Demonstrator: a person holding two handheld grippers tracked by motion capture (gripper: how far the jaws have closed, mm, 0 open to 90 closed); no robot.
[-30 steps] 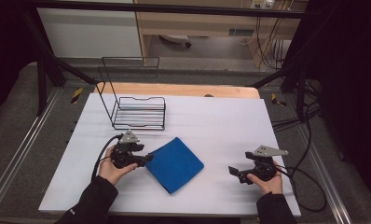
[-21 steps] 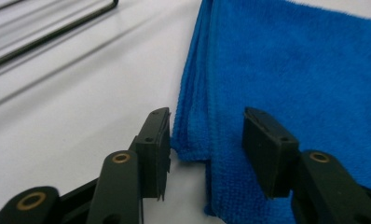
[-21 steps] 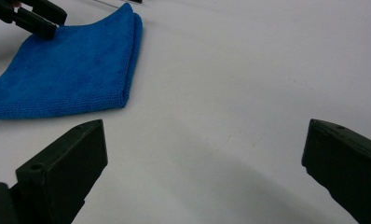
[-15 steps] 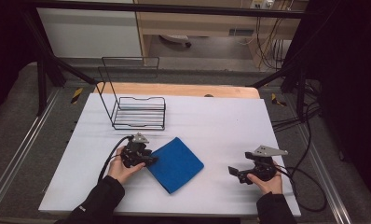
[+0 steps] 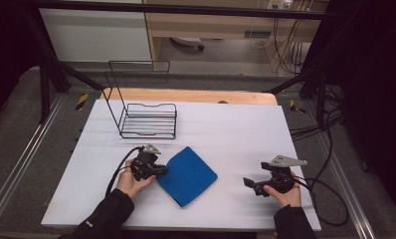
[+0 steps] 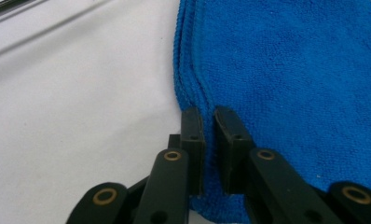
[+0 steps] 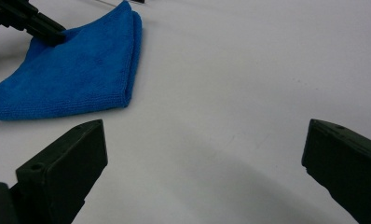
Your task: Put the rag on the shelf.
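A folded blue cloth [image 5: 188,175] lies on the white table [image 5: 236,129], a little left of the middle near the front. My left gripper [image 5: 162,172] is at the cloth's left corner. Its jaws have just been closing, and in the left gripper view the left gripper [image 6: 209,116] pinches the stacked edge of the cloth [image 6: 291,79] between its pads. My right gripper [image 5: 247,182] rests on the table to the right, apart from the cloth. Its jaws stand wide open with bare table between them [image 7: 206,128]. The right gripper view also shows the cloth [image 7: 81,70] and the left gripper [image 7: 48,32] at the upper left.
A black wire rack [image 5: 148,119] stands on the table behind the left hand. A wooden strip [image 5: 196,95] runs along the table's far edge. Cables [image 5: 325,199] trail off the right side. Dark frame rails border the table on both sides.
The left hand has shifted right to the cloth's left corner, and its jaws have closed onto the cloth's edge. The right hand and the cloth have stayed in place.
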